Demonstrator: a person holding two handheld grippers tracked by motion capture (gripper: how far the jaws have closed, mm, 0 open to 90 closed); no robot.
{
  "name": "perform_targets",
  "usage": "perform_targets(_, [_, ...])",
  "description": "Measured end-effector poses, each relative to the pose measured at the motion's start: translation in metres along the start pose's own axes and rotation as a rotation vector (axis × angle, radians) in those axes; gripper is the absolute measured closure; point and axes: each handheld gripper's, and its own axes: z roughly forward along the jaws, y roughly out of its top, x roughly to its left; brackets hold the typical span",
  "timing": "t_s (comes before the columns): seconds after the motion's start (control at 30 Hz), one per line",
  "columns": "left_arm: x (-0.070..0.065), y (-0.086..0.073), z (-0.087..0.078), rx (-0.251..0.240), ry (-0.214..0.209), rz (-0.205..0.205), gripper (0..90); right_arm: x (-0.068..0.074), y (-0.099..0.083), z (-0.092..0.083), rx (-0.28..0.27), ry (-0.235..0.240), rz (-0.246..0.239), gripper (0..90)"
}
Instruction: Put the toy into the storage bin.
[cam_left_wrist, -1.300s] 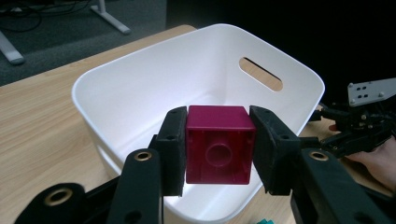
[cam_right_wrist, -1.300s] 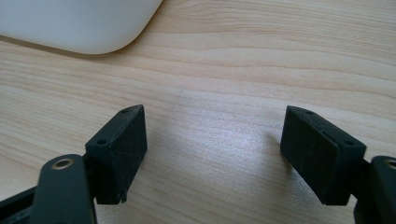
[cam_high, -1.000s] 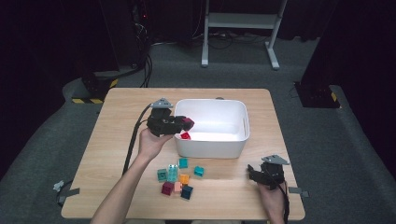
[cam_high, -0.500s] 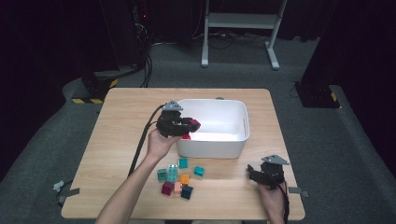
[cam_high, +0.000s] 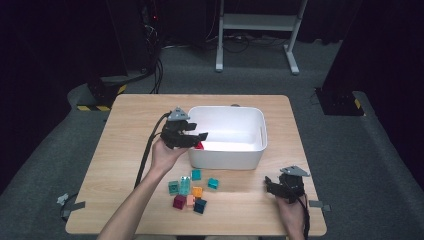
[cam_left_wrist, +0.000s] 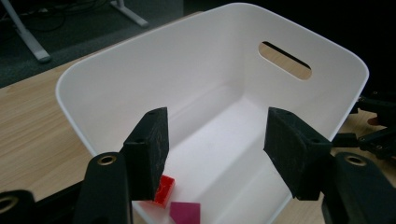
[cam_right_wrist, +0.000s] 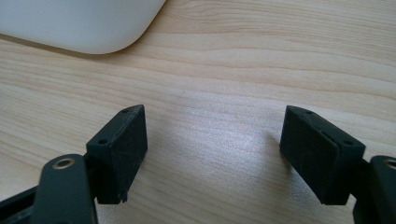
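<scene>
My left gripper hovers over the left rim of the white bin, held in a hand. Its jaws have just been opening, and the left gripper view shows the left gripper open with nothing between the pads. Below it, a red block and a magenta block lie on the floor of the bin. My right gripper rests at the table's front right. In its own view the right gripper stands open over bare wood.
Several loose blocks lie in front of the bin: teal ones, an orange one, a maroon one and a dark blue one. The bin's corner lies ahead of the right gripper. A cable trails from the left gripper.
The left gripper has shifted a little to the right over the bin's rim and its jaws have opened. The right gripper has stayed put.
</scene>
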Motion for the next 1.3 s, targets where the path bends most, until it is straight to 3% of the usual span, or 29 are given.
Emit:
perform_targets(0.47, [0.004,0.000,-0.027,-0.014,0.030,0.005,39.2,0.000,0.000,0.000,0.000,-0.002,0.002,22.9])
perform_targets(0.83, [0.010,-0.014,-0.060,-0.027,0.067,-0.014,40.6,0.000,0.000,0.000,0.000,-0.002,0.002,22.9])
perform_targets(1.3, [0.014,-0.035,-0.072,-0.023,0.075,-0.024,38.3,0.000,0.000,0.000,0.000,-0.003,0.002,22.9])
